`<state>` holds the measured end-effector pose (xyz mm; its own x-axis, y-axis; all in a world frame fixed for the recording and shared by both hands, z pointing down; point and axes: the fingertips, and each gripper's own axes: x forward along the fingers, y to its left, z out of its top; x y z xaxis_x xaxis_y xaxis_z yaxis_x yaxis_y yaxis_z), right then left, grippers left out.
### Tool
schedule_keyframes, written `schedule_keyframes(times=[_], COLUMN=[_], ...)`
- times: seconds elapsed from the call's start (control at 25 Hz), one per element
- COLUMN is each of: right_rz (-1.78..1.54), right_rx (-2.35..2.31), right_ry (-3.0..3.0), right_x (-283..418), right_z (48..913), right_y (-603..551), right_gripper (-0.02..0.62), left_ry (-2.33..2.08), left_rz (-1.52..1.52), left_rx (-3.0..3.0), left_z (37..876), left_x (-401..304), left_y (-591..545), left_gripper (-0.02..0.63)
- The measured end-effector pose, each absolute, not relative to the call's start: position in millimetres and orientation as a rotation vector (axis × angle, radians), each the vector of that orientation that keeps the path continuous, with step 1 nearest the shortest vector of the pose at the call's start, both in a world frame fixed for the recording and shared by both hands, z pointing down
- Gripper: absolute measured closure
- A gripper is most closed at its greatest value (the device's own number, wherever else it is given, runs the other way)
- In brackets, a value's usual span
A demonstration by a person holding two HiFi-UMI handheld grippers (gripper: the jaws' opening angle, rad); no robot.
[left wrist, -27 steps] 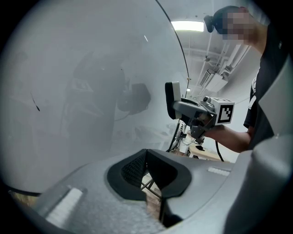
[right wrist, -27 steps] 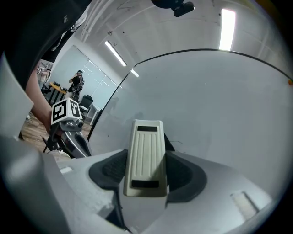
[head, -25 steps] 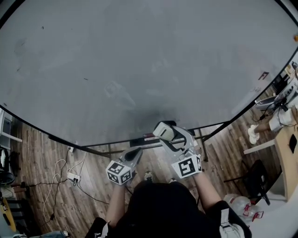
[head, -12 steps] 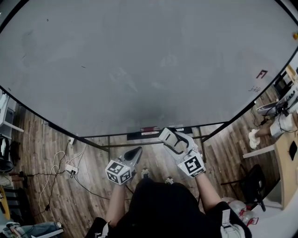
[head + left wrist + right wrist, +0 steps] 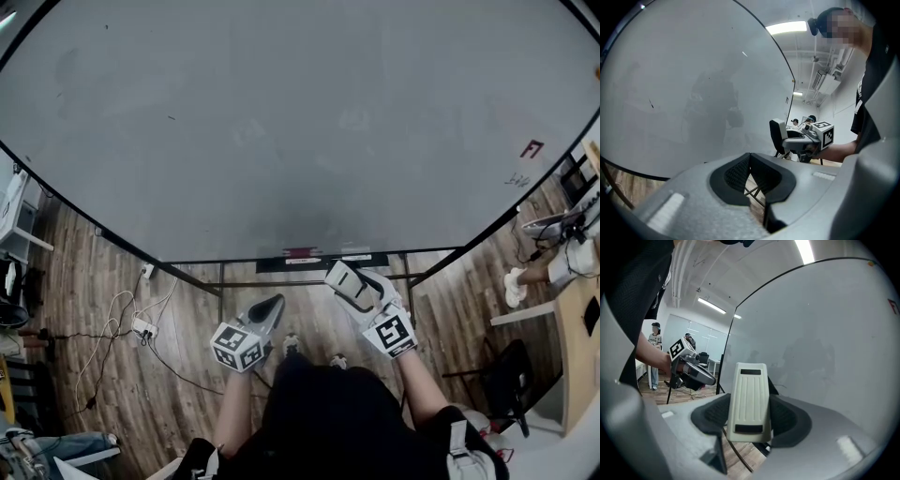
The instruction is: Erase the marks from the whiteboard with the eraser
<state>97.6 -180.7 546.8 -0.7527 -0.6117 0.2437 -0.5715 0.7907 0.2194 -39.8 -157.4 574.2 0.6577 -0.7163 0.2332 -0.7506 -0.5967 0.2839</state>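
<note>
R claw [image 5: 359, 289] is clenched on the eraser [image 5: 343, 280]. 1 s ago the eraser sat at the whiteboard [image 5: 281, 103] bottom edge; now it's pulled down below the frame, off the surface. L claw [image 5: 268, 308] is closed w/ nothing in it, low beside it. Grey smudge [image 5: 309, 228] & red mark [image 5: 532, 148] at far right are still there, so prob. a pause btwn strokes, not done.

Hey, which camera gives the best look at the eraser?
The right gripper view: the eraser fills its centre, clamped between the jaws, ribbed back facing the camera. The head view shows the eraser small; the left gripper view shows it distant, side-on.
</note>
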Motion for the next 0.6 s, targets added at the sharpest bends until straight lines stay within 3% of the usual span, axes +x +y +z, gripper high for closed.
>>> schedule_keyframes(times=[0.6], right_rz=[-0.183], right_rx=[0.887], right_ry=[-2.682], right_x=[108], right_z=[555], right_y=[-191], right_gripper=[0.339], left_ry=[-1.204], left_rz=[0.120], left_rx=[2.507], left_z=[570], left_x=[-34], left_y=[-162], left_gripper=[0.595])
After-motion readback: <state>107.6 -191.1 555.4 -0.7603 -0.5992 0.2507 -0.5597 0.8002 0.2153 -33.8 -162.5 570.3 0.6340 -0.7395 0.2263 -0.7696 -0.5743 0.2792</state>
